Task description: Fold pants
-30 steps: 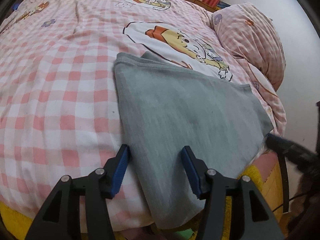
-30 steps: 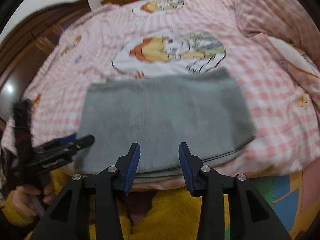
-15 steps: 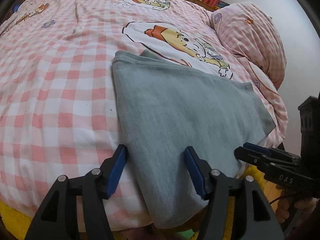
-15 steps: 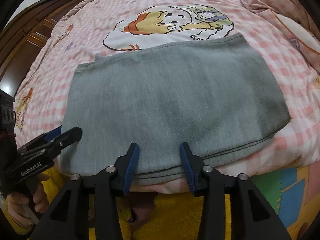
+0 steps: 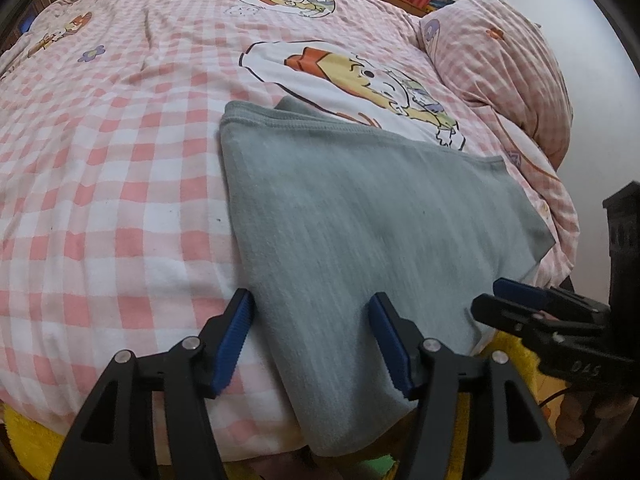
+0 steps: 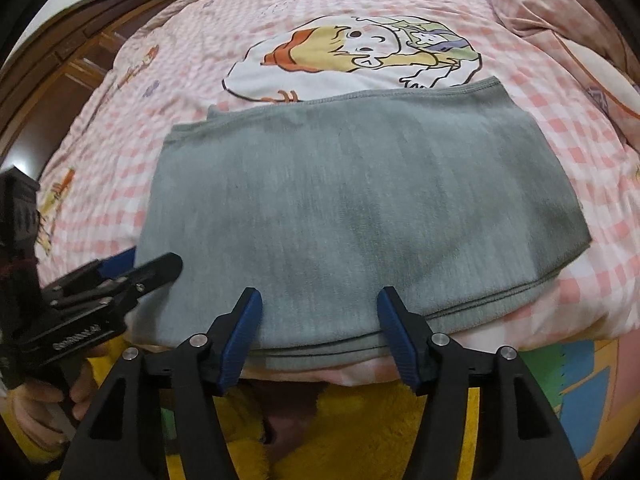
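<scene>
The grey pants [image 5: 360, 232] lie folded into a flat stack of layers on the pink checked bedspread [image 5: 100, 160], their near edge hanging over the bed's front edge. They fill the middle of the right wrist view [image 6: 352, 208]. My left gripper [image 5: 312, 300] is open and empty, just before the stack's near left corner. My right gripper [image 6: 320, 296] is open and empty, over the stack's near edge. Each gripper shows in the other's view: the right one [image 5: 496, 298] at the stack's right corner, the left one [image 6: 148, 264] at the left corner.
A pink checked pillow [image 5: 500, 64] lies at the bed's right end. Wooden furniture [image 6: 60, 80] stands beyond the bed's left side. Yellow fleece clothing [image 6: 360, 432] and a coloured floor mat [image 6: 580, 380] lie below the bed's front edge. A white wall [image 5: 592, 100] is to the right.
Both grippers have moved in closer to the stack's near edge; the right gripper has lowered and come into the left wrist view. The pants have not moved.
</scene>
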`<action>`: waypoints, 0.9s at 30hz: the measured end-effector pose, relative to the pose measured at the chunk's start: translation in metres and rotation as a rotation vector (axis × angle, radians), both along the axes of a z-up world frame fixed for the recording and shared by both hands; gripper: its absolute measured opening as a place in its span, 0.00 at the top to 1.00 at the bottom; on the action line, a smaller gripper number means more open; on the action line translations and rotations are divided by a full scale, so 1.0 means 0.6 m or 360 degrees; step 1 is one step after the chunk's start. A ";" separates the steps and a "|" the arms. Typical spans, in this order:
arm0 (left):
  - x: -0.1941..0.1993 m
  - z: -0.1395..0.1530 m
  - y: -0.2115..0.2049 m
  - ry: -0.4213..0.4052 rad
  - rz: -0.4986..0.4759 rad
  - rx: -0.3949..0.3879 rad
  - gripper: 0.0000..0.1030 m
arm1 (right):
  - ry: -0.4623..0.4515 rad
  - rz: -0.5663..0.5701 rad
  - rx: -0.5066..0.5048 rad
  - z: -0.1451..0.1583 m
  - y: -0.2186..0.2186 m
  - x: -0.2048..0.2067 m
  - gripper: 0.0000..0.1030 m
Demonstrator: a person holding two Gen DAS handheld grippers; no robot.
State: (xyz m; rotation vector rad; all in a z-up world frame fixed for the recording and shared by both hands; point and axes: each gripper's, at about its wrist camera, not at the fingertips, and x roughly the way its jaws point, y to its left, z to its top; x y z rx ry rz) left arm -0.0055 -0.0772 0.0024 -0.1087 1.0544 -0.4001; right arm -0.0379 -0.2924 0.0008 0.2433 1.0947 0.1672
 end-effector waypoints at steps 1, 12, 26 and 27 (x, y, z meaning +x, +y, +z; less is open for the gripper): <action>-0.002 0.000 -0.002 -0.0001 0.0002 0.0000 0.39 | -0.0006 -0.0013 0.0023 0.004 -0.004 -0.003 0.40; 0.004 0.029 0.021 0.0000 0.0034 -0.0091 0.81 | -0.0152 -0.0054 0.0014 0.054 -0.026 -0.039 0.40; -0.032 0.192 -0.086 -0.0343 -0.0300 -0.0055 0.84 | -0.0346 -0.0191 0.0118 0.098 -0.088 -0.071 0.40; -0.034 0.197 -0.099 -0.0351 -0.0323 -0.0048 0.84 | -0.0349 -0.0202 0.0123 0.098 -0.094 -0.073 0.40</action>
